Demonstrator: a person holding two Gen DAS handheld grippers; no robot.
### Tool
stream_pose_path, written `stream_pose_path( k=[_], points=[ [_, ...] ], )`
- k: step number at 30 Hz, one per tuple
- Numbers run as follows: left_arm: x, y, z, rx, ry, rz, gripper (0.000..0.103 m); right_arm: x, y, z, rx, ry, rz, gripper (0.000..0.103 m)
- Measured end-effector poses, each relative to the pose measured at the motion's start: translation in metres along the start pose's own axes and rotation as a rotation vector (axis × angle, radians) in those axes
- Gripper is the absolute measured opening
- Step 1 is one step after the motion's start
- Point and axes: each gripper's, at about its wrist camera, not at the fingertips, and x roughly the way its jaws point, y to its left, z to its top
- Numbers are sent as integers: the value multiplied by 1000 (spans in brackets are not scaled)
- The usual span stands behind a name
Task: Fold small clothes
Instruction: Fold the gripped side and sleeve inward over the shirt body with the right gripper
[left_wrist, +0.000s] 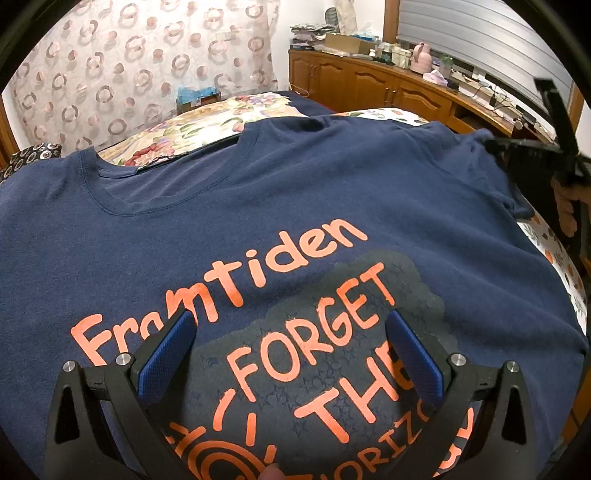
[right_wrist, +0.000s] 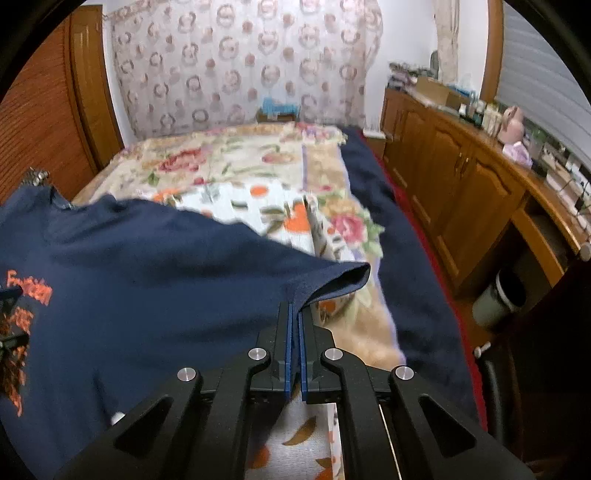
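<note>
The right gripper (right_wrist: 294, 314) had its jaws pressed together on the sleeve (right_wrist: 332, 282) of the navy T-shirt (right_wrist: 155, 266), the blue pads pinching the fabric just behind the hem, so that the sleeve's open end stood lifted off the bed (right_wrist: 236, 173). From the pinch the cloth ran back in a taut slope toward the shirt's body at the left of the right wrist view.

The left gripper (left_wrist: 291, 325) hung over the chest of the T-shirt (left_wrist: 295, 192) with its jaws spread wide; the blue pads (left_wrist: 166, 354) stood apart on either side of the orange lettering (left_wrist: 303, 332), and nothing was between them. Whether the tips touched the fabric could not be told.

The shirt lay face up across the bed, its neckline (left_wrist: 173, 177) toward the far end, its orange print reading upward toward the collar. In the left wrist view the right gripper (left_wrist: 517, 144) appeared at the shirt's far right edge, at the sleeve.

Under the shirt lay a floral bedspread (right_wrist: 221, 162), with a dark blue blanket (right_wrist: 406, 251) along its right side. A wooden cabinet (right_wrist: 454, 184) ran beside the bed, its top crowded with small items, and a patterned curtain (right_wrist: 240, 66) hung behind.
</note>
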Motion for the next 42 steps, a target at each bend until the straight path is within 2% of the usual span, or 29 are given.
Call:
stream_pose_path(
  k=[3, 7, 13, 18, 19, 20, 22, 25, 30, 34, 38, 42],
  points=[
    [-6, 4, -1, -8, -24, -3, 103, -15, 9, 3, -25, -41, 19, 2],
    [-18, 11, -1, -21, -84, 47, 103, -33, 35, 8, -79, -81, 71, 2],
    [-37, 33, 3, -72, -152, 46, 103, -44, 88, 21, -161, -119, 214, 2],
    [-48, 50, 3, -121, -192, 45, 103, -36, 126, 23, -220, -106, 316, 3],
    [-48, 53, 2, -130, -196, 45, 103, -34, 131, 21, -230, -101, 324, 9],
    [-48, 55, 1, -138, -198, 47, 103, -32, 133, 18, -235, -98, 322, 23],
    [-46, 60, 1, -152, -194, 51, 103, -29, 129, 13, -233, -98, 320, 32],
    [-42, 62, 0, -163, -193, 51, 103, -23, 122, 11, -225, -81, 287, 33],
    [-45, 58, -3, -150, -203, 51, 103, -9, 98, -12, -215, -18, 189, 37],
    [-44, 54, -4, -136, -202, 56, 103, 4, 85, -35, -198, 42, 153, 37],
    [-44, 53, -6, -130, -198, 57, 103, 4, 93, -66, -222, 71, 188, 37],
    [-43, 51, -6, -122, -197, 64, 103, 19, 111, -77, -269, 125, 183, 37]
  ],
)
